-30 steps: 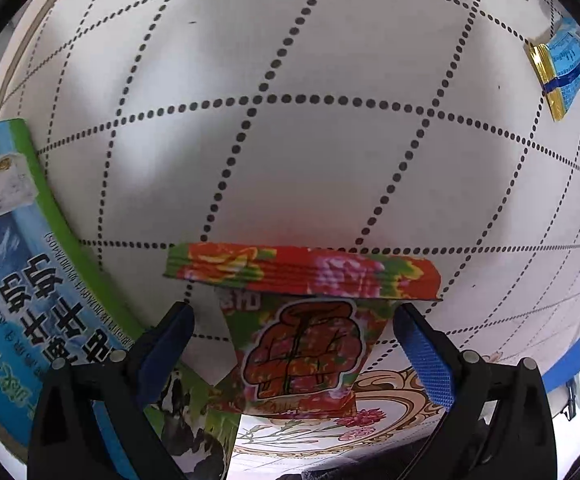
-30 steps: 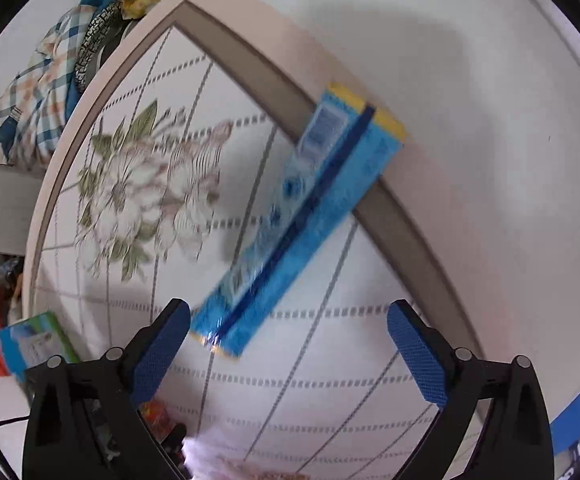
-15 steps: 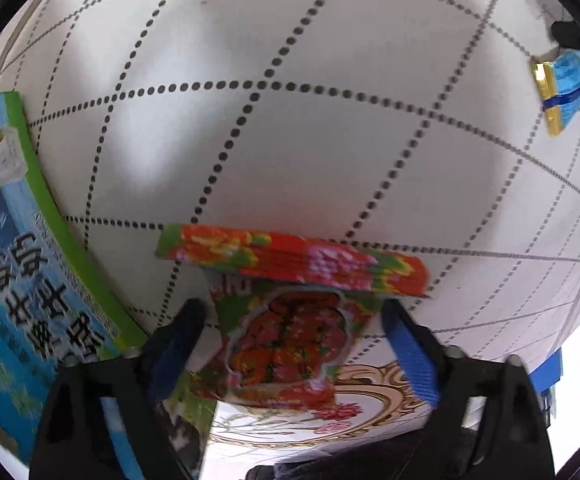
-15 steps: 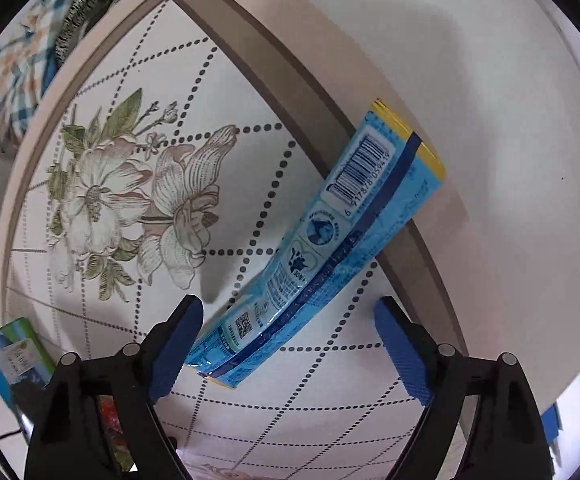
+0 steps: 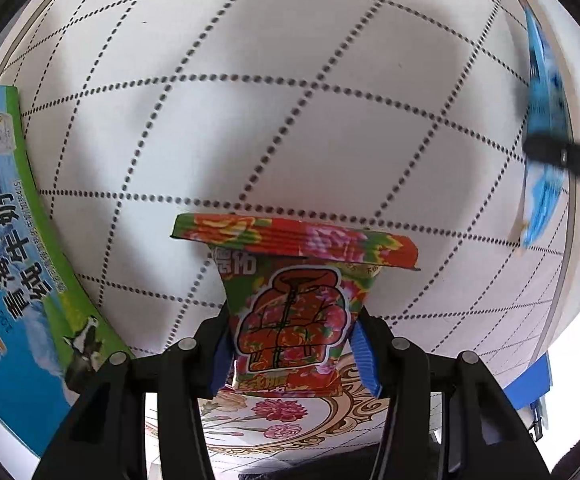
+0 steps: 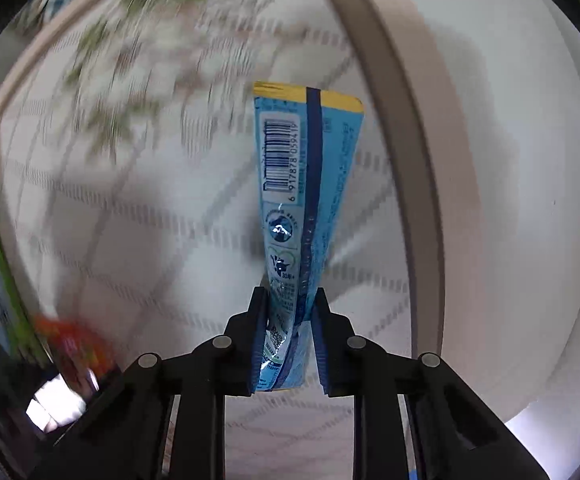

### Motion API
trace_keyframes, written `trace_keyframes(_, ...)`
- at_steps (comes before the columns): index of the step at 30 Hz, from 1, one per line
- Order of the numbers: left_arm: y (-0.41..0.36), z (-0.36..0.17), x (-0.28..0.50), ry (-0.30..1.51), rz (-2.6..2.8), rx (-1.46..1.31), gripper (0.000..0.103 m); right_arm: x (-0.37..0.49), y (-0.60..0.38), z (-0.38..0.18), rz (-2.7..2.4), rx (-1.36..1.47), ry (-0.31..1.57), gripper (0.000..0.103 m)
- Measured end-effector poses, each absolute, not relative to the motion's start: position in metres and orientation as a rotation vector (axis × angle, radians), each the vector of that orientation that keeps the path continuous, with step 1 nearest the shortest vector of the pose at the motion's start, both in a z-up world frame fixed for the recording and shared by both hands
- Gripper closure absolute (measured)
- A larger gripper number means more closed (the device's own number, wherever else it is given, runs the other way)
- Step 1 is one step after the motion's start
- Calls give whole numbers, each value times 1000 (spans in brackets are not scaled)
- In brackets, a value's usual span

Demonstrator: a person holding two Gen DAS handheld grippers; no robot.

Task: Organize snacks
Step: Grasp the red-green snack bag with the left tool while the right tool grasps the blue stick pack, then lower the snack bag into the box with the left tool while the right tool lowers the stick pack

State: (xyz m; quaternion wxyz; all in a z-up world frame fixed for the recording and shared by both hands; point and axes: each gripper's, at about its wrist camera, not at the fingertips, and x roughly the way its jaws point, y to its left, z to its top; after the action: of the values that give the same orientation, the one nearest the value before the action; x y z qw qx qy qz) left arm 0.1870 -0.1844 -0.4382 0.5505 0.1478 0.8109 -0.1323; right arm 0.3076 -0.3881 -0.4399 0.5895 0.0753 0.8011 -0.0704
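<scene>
A red and green flowered snack packet [image 5: 293, 304] sits between the blue pads of my left gripper [image 5: 291, 344], which is shut on its lower half, just above the white dotted tabletop [image 5: 250, 120]. A long blue and yellow snack packet [image 6: 301, 200] with a barcode hangs lifted off the table, its near end pinched by my right gripper [image 6: 288, 336]. In the left wrist view that blue packet [image 5: 545, 120] shows at the far right with a black gripper finger [image 5: 569, 158] across it.
A green and blue milk carton [image 5: 6, 248] lies on the table at the left, close to the flowered packet. The round table's beige rim [image 6: 405, 160] runs past the blue packet on the right. A flower print [image 6: 130, 60] marks the table's far part, blurred.
Both grippers closed from open: the left on the flowered packet, the right on the blue packet. The blue packet came off the table edge and now points straight ahead.
</scene>
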Motion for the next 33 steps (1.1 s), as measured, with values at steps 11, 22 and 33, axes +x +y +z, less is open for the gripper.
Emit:
trace_keyframes(11, -208, -447, 170, 1926, -362, 373, 34, 295, -383, -442, -172, 306, 1833, 64)
trace_keyframes(22, -225, -433, 150, 1869, -318, 425, 52, 265, -367, -445, -239, 271, 1777, 64)
trace_keyframes(33, -238, -403, 116, 1774, -317, 402, 62, 224, -330, -423, -201, 226, 1728, 88)
